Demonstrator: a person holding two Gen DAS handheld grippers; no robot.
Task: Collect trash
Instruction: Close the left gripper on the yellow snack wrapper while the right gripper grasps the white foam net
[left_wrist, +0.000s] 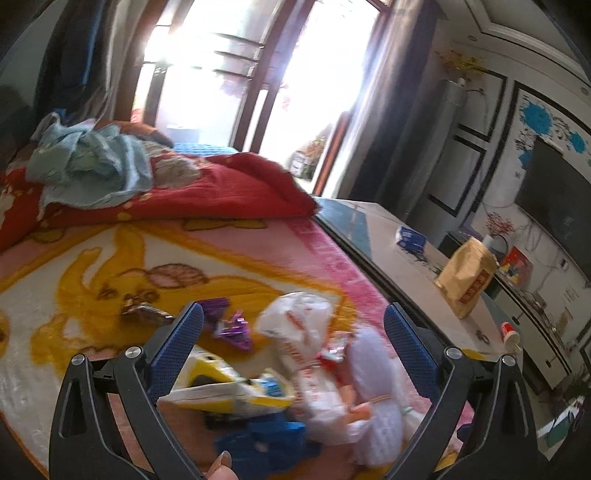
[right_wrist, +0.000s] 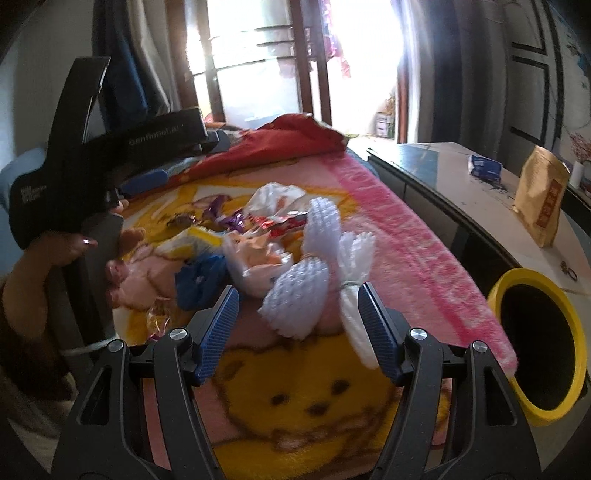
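Litter heaped on a cartoon-print blanket (right_wrist: 295, 406), with the white foam fruit net (right_wrist: 314, 280) taken as landmark. The right gripper (right_wrist: 297, 328) stands with its jaws apart and empty; the net lies directly ahead, its gathered, tied end just beside the inner face of the right-hand finger. The net's long axis appears to run obliquely, from that tied end away and toward the left. Behind the net lie a crumpled white plastic bag (right_wrist: 273, 199), a yellow-and-white wrapper (right_wrist: 192, 243), a blue wrapper (right_wrist: 199, 280) and purple foil scraps (right_wrist: 229, 221). The left gripper (left_wrist: 293, 339), also spread and empty, hovers over the same heap, the net lying low toward its right finger. The yellow-rimmed bin (right_wrist: 543, 343) stands right of the net, off the blanket's edge. By this view the right gripper seems nearer.
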